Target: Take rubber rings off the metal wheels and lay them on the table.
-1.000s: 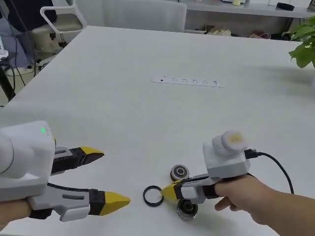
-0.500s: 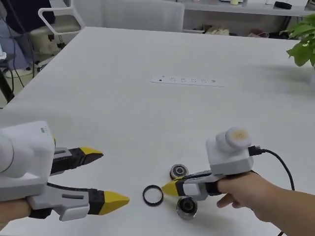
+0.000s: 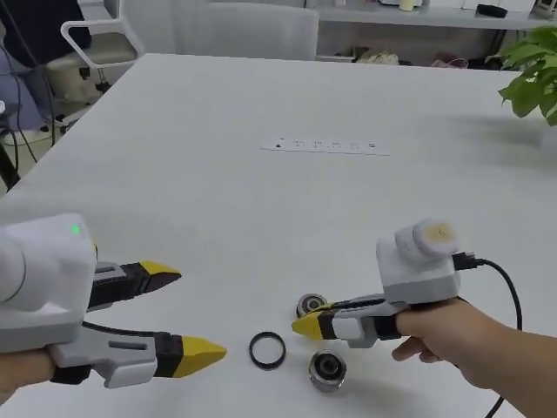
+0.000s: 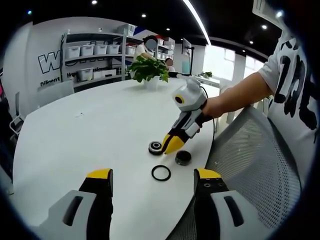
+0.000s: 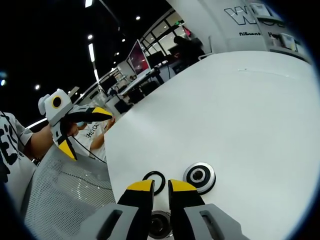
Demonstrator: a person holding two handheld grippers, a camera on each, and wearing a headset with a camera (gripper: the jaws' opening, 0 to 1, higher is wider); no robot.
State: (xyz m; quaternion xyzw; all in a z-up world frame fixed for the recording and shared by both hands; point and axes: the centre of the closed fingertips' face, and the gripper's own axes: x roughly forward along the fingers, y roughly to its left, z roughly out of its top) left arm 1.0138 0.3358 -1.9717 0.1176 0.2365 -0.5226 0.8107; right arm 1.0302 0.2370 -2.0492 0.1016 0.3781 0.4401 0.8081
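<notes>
Left gripper [image 3: 187, 313]: jaws wide apart, empty;
Right gripper [image 3: 305, 325]: jaws nearly together, empty;
Rubber ring [image 3: 267, 350]: flat on table [image 3: 261, 209], 8 o'clock of right tips;
Far wheel [image 3: 311, 306]: 12 o'clock;
Near wheel [image 3: 326, 369]: 5 o'clock

We see bright, even light on the white tabletop [image 3: 261, 200], only soft shadows; both gripper views bend at their edges, with ceiling lamps [image 4: 197, 20] glaring overhead.

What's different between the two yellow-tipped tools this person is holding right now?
The left gripper has its jaws spread wide; the right gripper has its jaws close together, with nothing between them. The left gripper hangs off to one side of the parts, while the right gripper's tips sit right by the metal wheels and the loose rubber ring. Both have yellow tips and white bodies.
</notes>
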